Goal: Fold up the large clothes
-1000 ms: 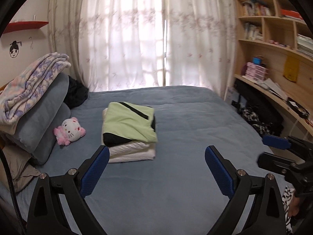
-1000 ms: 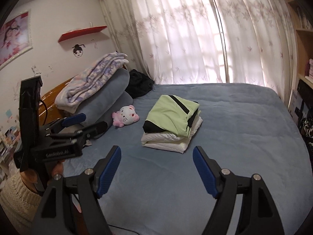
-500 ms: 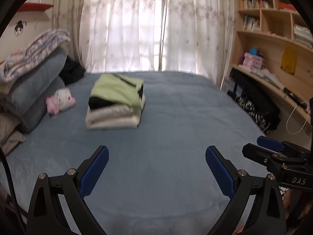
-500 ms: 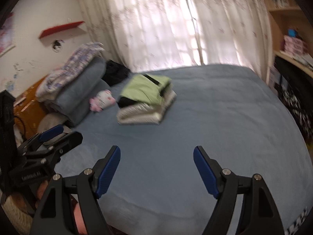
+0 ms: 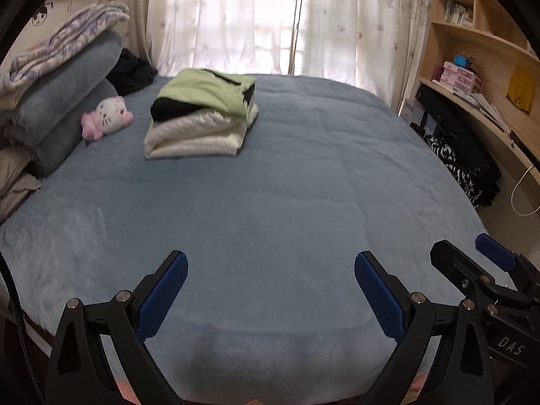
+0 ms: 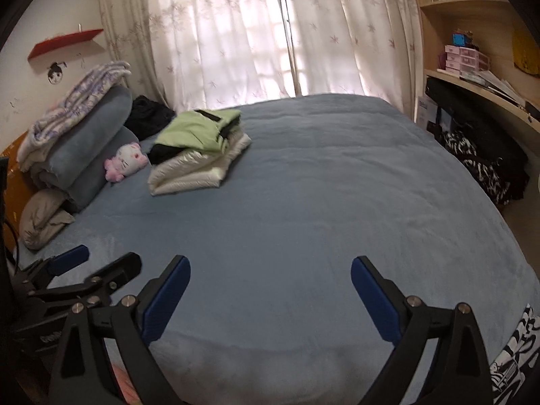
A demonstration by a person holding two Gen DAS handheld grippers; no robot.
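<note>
A stack of folded clothes lies at the far left of the blue bed point(image 5: 270, 185): a light green garment point(image 5: 206, 91) on top of a glossy white jacket point(image 5: 195, 138). The right wrist view shows the same green garment point(image 6: 199, 128) and white jacket point(image 6: 199, 168). My left gripper point(image 5: 270, 263) is open over the bed's near edge, with nothing between its blue pads. My right gripper point(image 6: 270, 265) hangs beside it over the same edge, its jaws opening wide and holding nothing. Each gripper shows in the other's view: the right gripper point(image 5: 462, 244), the left gripper point(image 6: 108, 256).
A pink and white plush toy point(image 5: 106, 118) leans on rolled grey bedding point(image 5: 64, 101) with a floral blanket point(image 5: 64, 44) on top. A black garment point(image 5: 131, 71) lies by the curtain. Wooden shelves point(image 5: 479, 67) and a black-and-white patterned cloth point(image 5: 462, 172) line the right side.
Both grippers have sunk toward the near edge of the bed and tilted downward. The right jaws have spread wider. The folded stack has not moved.
</note>
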